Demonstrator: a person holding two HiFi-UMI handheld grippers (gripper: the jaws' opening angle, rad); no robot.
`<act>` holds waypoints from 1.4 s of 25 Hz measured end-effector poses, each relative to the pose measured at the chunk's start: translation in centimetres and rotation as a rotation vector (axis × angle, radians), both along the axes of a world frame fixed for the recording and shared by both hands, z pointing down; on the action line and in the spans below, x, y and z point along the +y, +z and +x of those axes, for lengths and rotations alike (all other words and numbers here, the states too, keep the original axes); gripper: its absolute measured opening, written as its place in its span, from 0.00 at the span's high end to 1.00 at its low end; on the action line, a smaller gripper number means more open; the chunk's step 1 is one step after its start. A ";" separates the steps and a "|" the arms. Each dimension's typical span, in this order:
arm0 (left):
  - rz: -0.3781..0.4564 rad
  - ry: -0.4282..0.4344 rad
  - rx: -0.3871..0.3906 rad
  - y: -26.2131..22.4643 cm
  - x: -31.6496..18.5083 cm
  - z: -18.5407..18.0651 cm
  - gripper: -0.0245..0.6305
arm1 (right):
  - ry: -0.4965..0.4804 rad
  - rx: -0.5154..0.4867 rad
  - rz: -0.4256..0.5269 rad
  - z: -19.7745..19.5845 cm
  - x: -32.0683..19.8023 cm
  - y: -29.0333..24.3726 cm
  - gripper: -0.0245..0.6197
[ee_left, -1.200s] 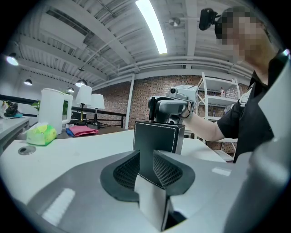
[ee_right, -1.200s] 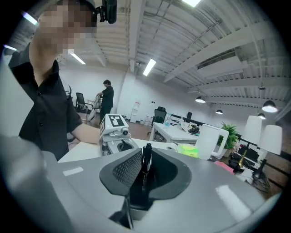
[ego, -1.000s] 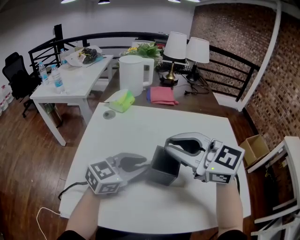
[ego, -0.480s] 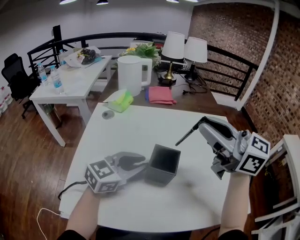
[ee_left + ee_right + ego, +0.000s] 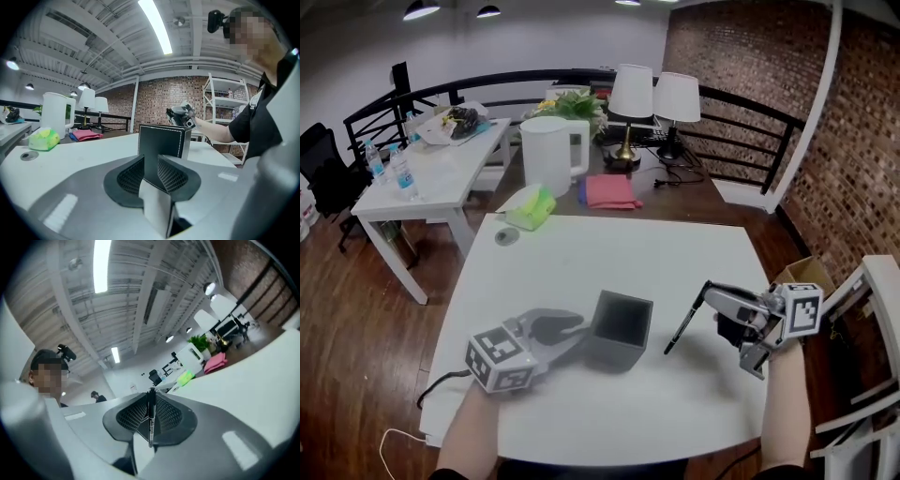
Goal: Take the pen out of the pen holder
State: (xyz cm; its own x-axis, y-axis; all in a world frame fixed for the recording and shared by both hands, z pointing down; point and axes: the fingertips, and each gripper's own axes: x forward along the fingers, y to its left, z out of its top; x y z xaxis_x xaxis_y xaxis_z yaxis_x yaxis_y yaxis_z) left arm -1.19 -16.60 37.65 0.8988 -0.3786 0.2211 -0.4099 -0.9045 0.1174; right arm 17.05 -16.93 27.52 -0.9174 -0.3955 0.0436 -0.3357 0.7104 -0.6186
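Pen's out. Our right gripper (image 5: pixel 711 296) is pinching the slim black pen (image 5: pixel 684 324), which slants tip-down over the white table (image 5: pixel 581 253), apart from the dark square stitched pen holder (image 5: pixel 619 330) and to its right. Our left gripper (image 5: pixel 574 330) is clamped on the holder's near wall. The holder stands upright with nothing poking out; we can't see its bottom. Left, we reckon: put the pen down.

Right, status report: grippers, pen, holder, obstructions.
Left gripper shut on wall of dark square pen holder. Right gripper shut on slim black pen, out of holder, over white table. Nothing blocking.
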 end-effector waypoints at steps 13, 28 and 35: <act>0.007 -0.006 0.002 -0.1 -0.2 -0.1 0.83 | 0.128 0.242 -0.197 -2.5 -2.9 9.6 0.82; 0.009 -0.001 0.004 -0.1 -0.1 0.0 0.83 | 0.286 0.409 0.049 -2.9 -3.4 9.9 0.78; 0.029 -0.008 0.026 -0.5 -0.1 -0.3 0.83 | 0.418 0.513 0.265 1.9 -2.1 8.9 0.88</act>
State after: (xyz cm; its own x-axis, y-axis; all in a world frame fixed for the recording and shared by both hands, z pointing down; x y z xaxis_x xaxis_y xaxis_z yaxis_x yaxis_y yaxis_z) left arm -1.52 -16.70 37.12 0.9008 -0.3922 0.1865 -0.4147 -0.9043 0.1016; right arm 18.91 -19.00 36.41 -0.5762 -0.7667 0.2833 -0.8153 0.5634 -0.1336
